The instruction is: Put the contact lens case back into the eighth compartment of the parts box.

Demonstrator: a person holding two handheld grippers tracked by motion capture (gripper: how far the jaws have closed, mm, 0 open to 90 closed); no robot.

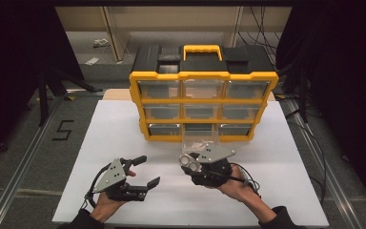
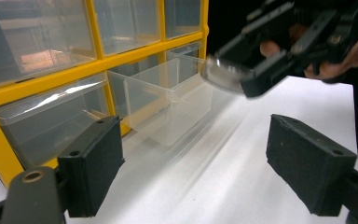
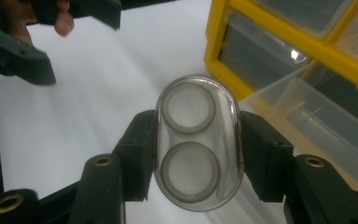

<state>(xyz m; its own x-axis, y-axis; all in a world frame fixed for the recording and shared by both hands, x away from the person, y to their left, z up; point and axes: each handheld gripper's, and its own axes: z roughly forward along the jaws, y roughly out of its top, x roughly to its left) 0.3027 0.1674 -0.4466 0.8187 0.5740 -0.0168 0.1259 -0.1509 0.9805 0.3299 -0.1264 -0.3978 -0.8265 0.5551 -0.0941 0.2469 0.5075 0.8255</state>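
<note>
Clear oval case (image 3: 198, 142) with two round discs, clamped between my right gripper's (image 1: 189, 162) jaws just before the pulled-out drawer (image 1: 199, 139) of the yellow organizer (image 1: 203, 104); left gripper (image 1: 145, 171) spread, empty; smooth case may, I judge, slip out short of the drawer.

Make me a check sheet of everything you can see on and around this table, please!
Surface: white table top, bare in front.
Job's things: yellow drawer cabinet with nine clear drawers; bottom-middle drawer pulled out; clear oval case showing two round rings.
Clutter: nothing seen.
Grippers: left hand-held gripper open, holding nothing; right hand-held gripper shut on the oval case, near the open drawer.
Cables: black cable at the right hand; more behind the cabinet.
Surroundings: dark room, floor number 5.
</note>
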